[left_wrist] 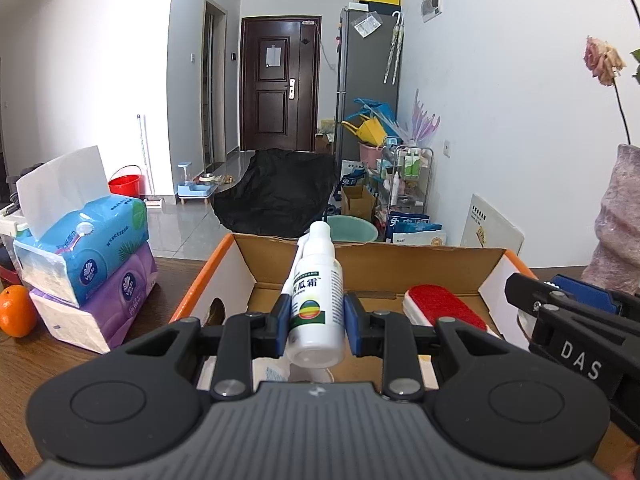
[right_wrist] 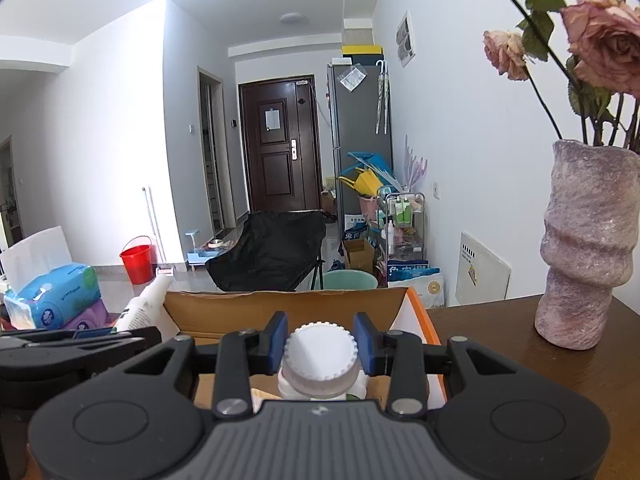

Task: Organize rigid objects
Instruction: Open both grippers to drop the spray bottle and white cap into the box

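Left gripper (left_wrist: 316, 322) is clamped on a white spray bottle (left_wrist: 318, 308), blue pads pressing its label from both sides. Bottle tilts away from the camera, nozzle end up and leaning left, held above the open cardboard box (left_wrist: 372, 264). Inside the box, to the right of the bottle: a red-topped brush (left_wrist: 446, 306) lying on the floor of the box.

Right gripper (right_wrist: 321, 344) is closed on a white jar (right_wrist: 320, 364) with a ribbed cap, pads gripping at cap level. Jar stands upright, over the right part of the same box (right_wrist: 288, 312); can't tell if its base touches anything.

Both grippers sit side by side, each visible at the edge of the other's view.

On the table (right_wrist: 500, 340): pink vase (right_wrist: 588, 244) with dried roses to the right of the box, two stacked tissue packs (left_wrist: 86, 252) and an orange (left_wrist: 17, 310) to the left.
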Demonstrator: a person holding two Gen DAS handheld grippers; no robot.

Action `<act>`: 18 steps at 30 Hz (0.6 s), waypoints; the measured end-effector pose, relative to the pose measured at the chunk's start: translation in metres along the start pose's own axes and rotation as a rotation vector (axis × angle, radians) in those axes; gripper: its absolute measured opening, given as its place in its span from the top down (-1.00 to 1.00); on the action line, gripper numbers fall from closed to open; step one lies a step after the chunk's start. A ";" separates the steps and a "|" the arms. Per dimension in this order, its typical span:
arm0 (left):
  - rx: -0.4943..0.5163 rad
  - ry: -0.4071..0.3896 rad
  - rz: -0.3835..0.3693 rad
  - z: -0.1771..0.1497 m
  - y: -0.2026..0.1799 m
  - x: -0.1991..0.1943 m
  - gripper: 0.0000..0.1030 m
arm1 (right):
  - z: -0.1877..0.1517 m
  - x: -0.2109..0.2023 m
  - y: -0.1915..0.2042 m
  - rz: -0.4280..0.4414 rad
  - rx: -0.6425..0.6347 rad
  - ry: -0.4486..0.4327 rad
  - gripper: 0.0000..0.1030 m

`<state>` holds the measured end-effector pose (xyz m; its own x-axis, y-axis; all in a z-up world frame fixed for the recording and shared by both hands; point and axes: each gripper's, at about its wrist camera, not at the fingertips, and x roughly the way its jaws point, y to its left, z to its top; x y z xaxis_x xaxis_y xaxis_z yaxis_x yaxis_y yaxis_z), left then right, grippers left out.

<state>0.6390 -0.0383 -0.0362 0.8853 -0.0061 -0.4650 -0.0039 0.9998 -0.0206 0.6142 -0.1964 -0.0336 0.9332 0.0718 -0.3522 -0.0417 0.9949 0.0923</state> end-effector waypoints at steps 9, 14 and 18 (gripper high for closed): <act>-0.004 0.032 0.020 0.001 0.001 0.020 0.45 | 0.000 0.021 0.004 -0.011 -0.013 0.055 0.32; 0.004 0.042 0.024 -0.001 0.000 0.024 0.45 | 0.000 0.025 0.000 -0.022 -0.011 0.063 0.31; 0.012 0.081 0.026 -0.002 0.001 0.028 0.23 | 0.001 0.028 -0.003 -0.038 -0.006 0.088 0.27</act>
<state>0.6632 -0.0373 -0.0508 0.8444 0.0188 -0.5354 -0.0203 0.9998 0.0031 0.6412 -0.1977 -0.0431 0.8991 0.0392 -0.4360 -0.0088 0.9974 0.0716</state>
